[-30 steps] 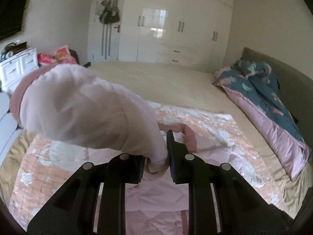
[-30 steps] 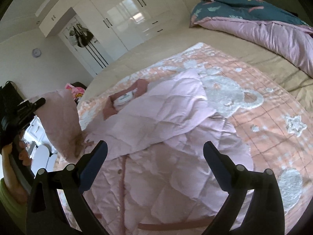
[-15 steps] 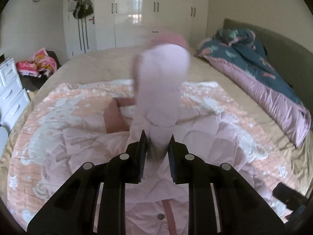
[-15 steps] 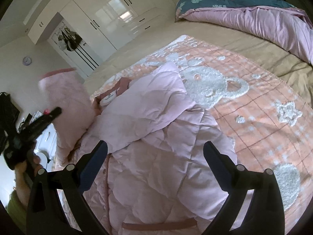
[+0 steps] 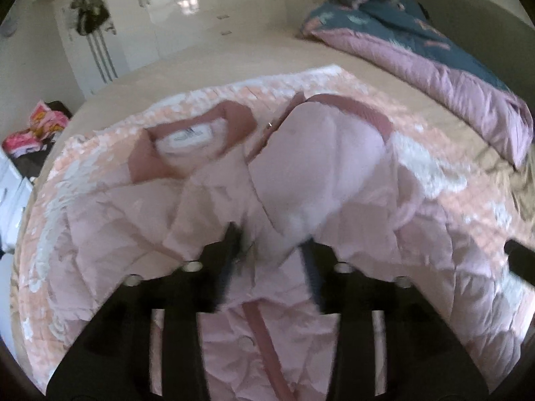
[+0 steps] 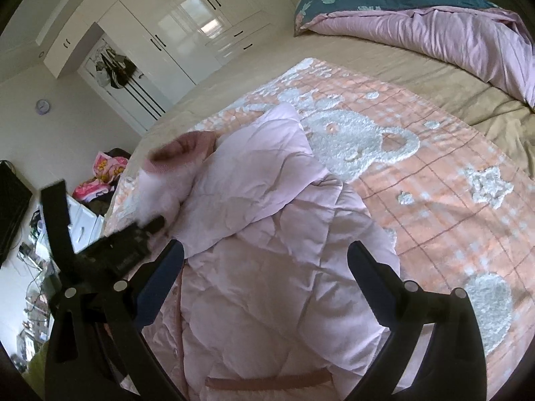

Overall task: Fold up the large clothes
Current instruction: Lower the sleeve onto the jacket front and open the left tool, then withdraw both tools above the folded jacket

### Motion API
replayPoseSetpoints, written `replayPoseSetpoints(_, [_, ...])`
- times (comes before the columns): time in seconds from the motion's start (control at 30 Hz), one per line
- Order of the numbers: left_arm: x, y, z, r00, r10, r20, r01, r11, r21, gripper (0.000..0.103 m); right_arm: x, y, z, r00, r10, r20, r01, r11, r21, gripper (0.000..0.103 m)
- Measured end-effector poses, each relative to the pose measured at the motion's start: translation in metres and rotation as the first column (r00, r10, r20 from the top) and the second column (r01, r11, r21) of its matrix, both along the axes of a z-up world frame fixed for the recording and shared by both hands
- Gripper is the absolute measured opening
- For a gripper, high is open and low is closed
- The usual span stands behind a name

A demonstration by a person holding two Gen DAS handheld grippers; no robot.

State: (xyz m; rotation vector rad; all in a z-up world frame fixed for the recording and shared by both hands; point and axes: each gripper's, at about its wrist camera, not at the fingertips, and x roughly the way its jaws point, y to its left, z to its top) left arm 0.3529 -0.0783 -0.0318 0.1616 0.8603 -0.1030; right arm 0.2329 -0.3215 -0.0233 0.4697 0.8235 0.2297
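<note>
A pale pink quilted jacket with a dusty-rose collar lies spread on a peach bear-pattern blanket on the bed. My left gripper holds the jacket's sleeve between its fingers, the rose cuff pointing toward the far side, over the jacket body. The view is blurred. In the right wrist view the jacket lies below my right gripper, which is open and empty above its lower body. The left gripper shows there at the left with the sleeve cuff.
A teal and lilac duvet is bunched at the bed's far right. White wardrobes line the far wall. A white dresser and bright pink items stand off the bed's left side.
My left gripper has swung the sleeve from the left side across and down onto the jacket body, and its jaws stand wider than before. The right gripper stayed open, drifting slightly closer.
</note>
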Motion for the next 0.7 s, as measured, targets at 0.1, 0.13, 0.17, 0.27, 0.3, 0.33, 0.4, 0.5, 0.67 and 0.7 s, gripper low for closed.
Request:
replayPoseSetpoints(0.1, [-0.006,-0.008,-0.01,0.998,-0.044,-0.04,0.045,0.999,0.021,0.058,-0.002,-0.006,0.003,1.0,-0.012,0.002,0.012,1.0,-0.001,0.098])
replayPoseSetpoints(0.13, [-0.011,-0.009,-0.013,0.998,-0.052,-0.045,0.053,0.998,0.023,0.061,-0.003,-0.009,0.006,1.0,-0.019,0.004,0.019,1.0,-0.005,0.098])
replayPoseSetpoints(0.17, [-0.016,-0.007,-0.013,0.997,-0.058,-0.053,0.058,0.998,-0.004,0.07,-0.004,-0.012,0.007,1.0,-0.025,0.007,0.025,1.0,-0.008,0.098])
replayPoseSetpoints(0.27, [-0.032,0.002,-0.012,0.993,-0.085,-0.077,0.08,0.995,-0.066,0.079,-0.006,-0.019,0.013,0.999,-0.043,0.015,0.044,0.999,-0.021,0.098])
replayPoseSetpoints(0.3, [-0.036,0.005,-0.012,0.993,-0.09,-0.08,0.084,0.993,-0.078,0.083,-0.007,-0.021,0.014,0.999,-0.051,0.017,0.051,0.998,-0.023,0.098])
replayPoseSetpoints(0.33, [-0.042,0.012,-0.01,0.992,-0.094,-0.088,0.084,0.99,-0.109,0.085,-0.007,-0.023,0.015,0.998,-0.057,0.015,0.058,0.998,-0.024,0.098])
replayPoseSetpoints(0.4, [-0.05,0.031,-0.006,0.991,-0.081,-0.103,0.063,0.984,-0.167,0.092,-0.005,-0.022,0.014,0.998,-0.061,0.01,0.061,0.998,-0.021,0.098])
replayPoseSetpoints(0.5, [-0.057,0.058,0.003,0.996,-0.02,-0.092,0.003,0.982,-0.187,0.094,0.002,-0.011,0.013,0.999,-0.045,-0.003,0.045,0.999,-0.022,0.098])
replayPoseSetpoints(0.67, [-0.064,0.119,0.02,0.99,0.13,-0.05,-0.137,0.975,-0.174,0.094,0.023,0.022,0.009,0.999,0.026,-0.021,-0.026,1.0,-0.002,0.098])
replayPoseSetpoints(0.7, [-0.064,0.127,0.023,0.988,0.149,-0.043,-0.154,0.973,-0.171,0.094,0.029,0.029,0.008,0.999,0.039,-0.028,-0.039,0.999,0.012,0.098])
